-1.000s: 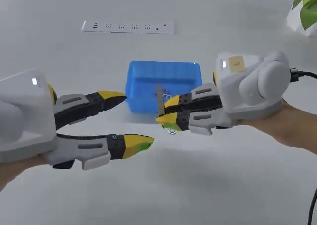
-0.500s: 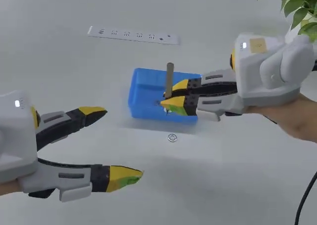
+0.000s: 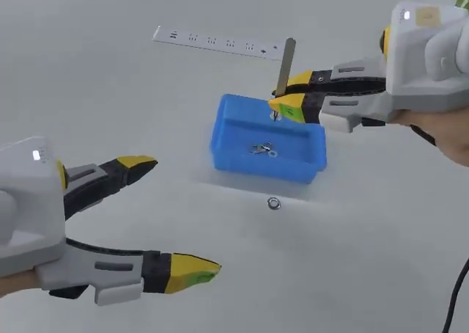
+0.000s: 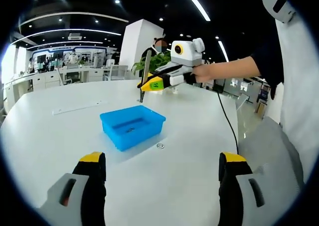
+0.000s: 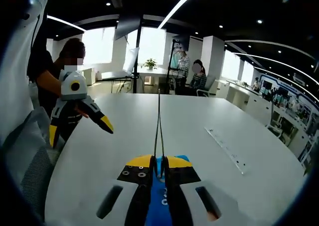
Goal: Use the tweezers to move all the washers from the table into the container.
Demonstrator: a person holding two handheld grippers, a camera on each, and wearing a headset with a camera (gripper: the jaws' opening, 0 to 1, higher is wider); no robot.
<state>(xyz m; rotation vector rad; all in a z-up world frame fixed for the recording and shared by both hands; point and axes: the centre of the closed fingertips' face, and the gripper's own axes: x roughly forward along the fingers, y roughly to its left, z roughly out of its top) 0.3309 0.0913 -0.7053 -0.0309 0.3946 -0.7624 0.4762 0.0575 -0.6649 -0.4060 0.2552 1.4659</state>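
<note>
A: Washers, a little cluster of them, sit on the floor of the blue container. A loose washer lies on the bench just beside the container's near wall, on the side toward the bench's near edge. How'd you handle this bit?

B: The right hand-held gripper is clamped on the tweezers, which stand nearly upright, tips down over the container's far-right corner. Looks like the drop step to me. There's a speck at the tips, but it's too small to call a washer. I'd hold the tips inside the rim, lowish, then ease the squeeze so anything held falls flat instead of bouncing out.

A: And the left hand-held gripper?

B: Jaws wide apart, holding nothing, hovering toward the bench's near-left corner, well apart from the container. It could brace the container if it slides. After that, go for the loose one: come down steep and pinch across the ring, because it's flat and will probably skate on that smooth top.
</note>
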